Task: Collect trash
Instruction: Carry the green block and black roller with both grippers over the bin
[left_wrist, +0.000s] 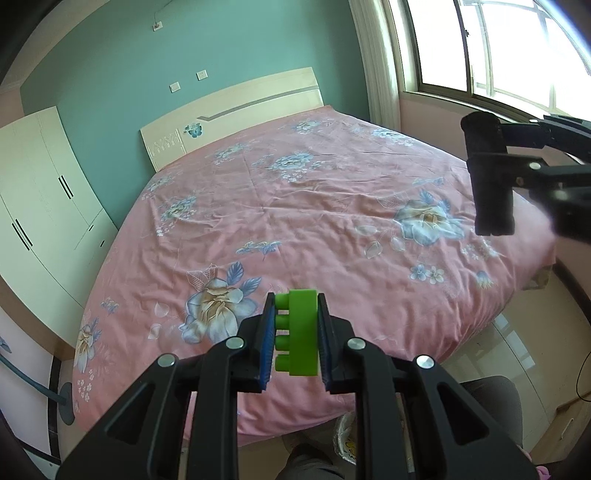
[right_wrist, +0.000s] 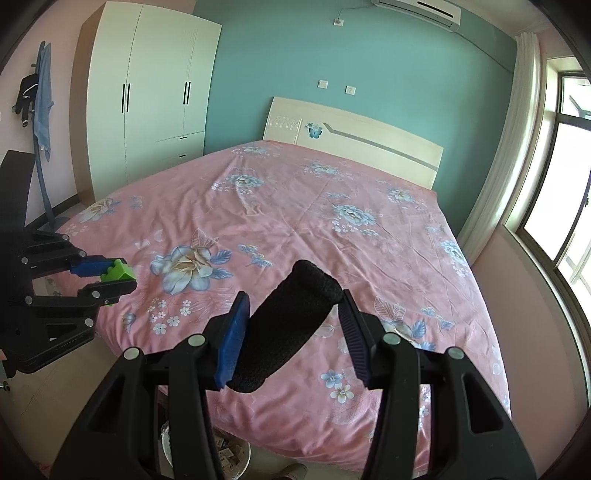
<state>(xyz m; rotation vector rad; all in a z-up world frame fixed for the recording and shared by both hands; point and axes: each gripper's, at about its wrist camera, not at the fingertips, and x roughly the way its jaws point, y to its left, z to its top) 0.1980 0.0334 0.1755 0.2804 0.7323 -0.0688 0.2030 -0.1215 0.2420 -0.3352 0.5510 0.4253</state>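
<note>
My left gripper (left_wrist: 295, 332) is shut on a green plastic block (left_wrist: 298, 332) with round studs, held above the foot of the pink floral bed (left_wrist: 314, 206). It also shows at the left of the right wrist view (right_wrist: 110, 278), where the green block (right_wrist: 117, 272) sits between its fingers. My right gripper (right_wrist: 291, 332) is shut on a black foam cylinder (right_wrist: 288, 325), tilted up to the right, above the bed's foot (right_wrist: 332, 229). In the left wrist view the black cylinder (left_wrist: 487, 173) and right gripper (left_wrist: 491, 162) are at the upper right.
A bin with trash (right_wrist: 229, 458) stands on the floor below the bed's foot, also seen in the left wrist view (left_wrist: 345, 439). A white wardrobe (right_wrist: 147, 92) stands left of the bed, a window (left_wrist: 498, 48) to the right. A chair (right_wrist: 14, 192) is at far left.
</note>
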